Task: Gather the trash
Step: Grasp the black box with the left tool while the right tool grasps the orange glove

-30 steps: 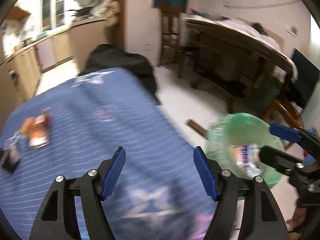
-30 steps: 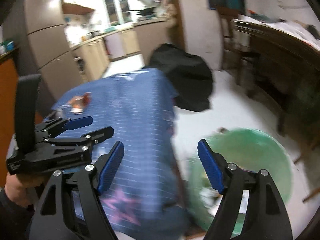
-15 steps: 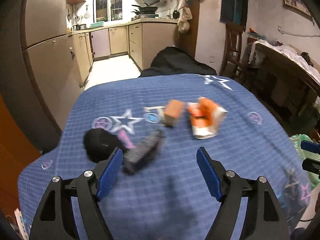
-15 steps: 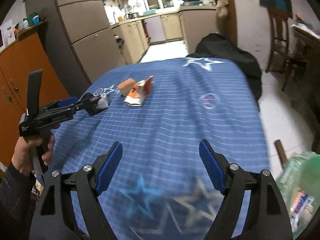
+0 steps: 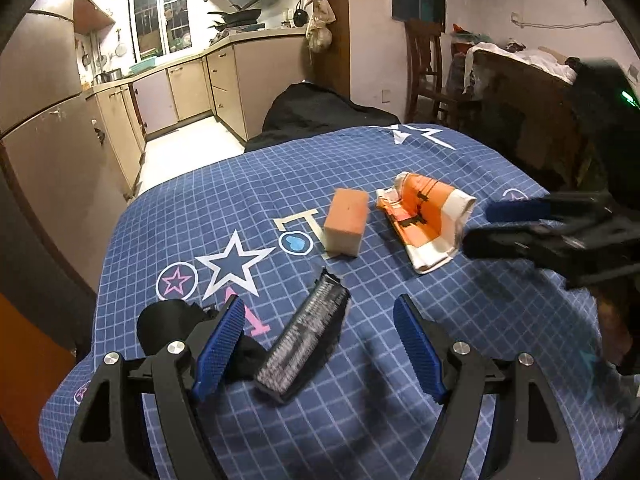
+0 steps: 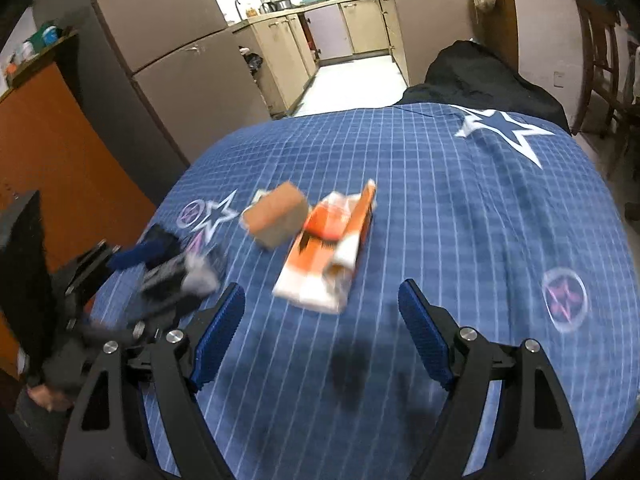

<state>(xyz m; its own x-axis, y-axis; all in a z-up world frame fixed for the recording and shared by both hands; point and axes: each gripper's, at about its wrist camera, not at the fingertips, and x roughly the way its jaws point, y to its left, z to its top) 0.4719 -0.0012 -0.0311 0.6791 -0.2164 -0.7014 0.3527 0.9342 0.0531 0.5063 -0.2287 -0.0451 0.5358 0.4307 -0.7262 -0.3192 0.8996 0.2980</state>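
Note:
On the blue star-print tablecloth (image 5: 400,420) lie a crumpled orange-and-white carton (image 5: 428,220), an orange sponge block (image 5: 346,222), a dark wrapper with printed text (image 5: 306,344) and a black crumpled piece (image 5: 166,326). My left gripper (image 5: 318,354) is open just above the dark wrapper, which lies between its fingers without touching the pads. My right gripper (image 6: 322,336) is open and empty, a little short of the carton (image 6: 328,256) with the sponge (image 6: 276,216) behind it. The right gripper (image 5: 532,224) shows blurred beside the carton in the left wrist view.
A person's hand (image 6: 48,394) holds the left gripper (image 6: 144,272) at the table's left edge. A black bag (image 5: 316,114) sits behind the table. Kitchen cabinets (image 5: 200,84), an orange cupboard (image 6: 60,172) and a wooden chair (image 5: 426,68) surround it.
Both grippers swung left from the green trash bag on the floor to over the table. The left one now hangs over the dark wrapper; the right one has closed in on the carton.

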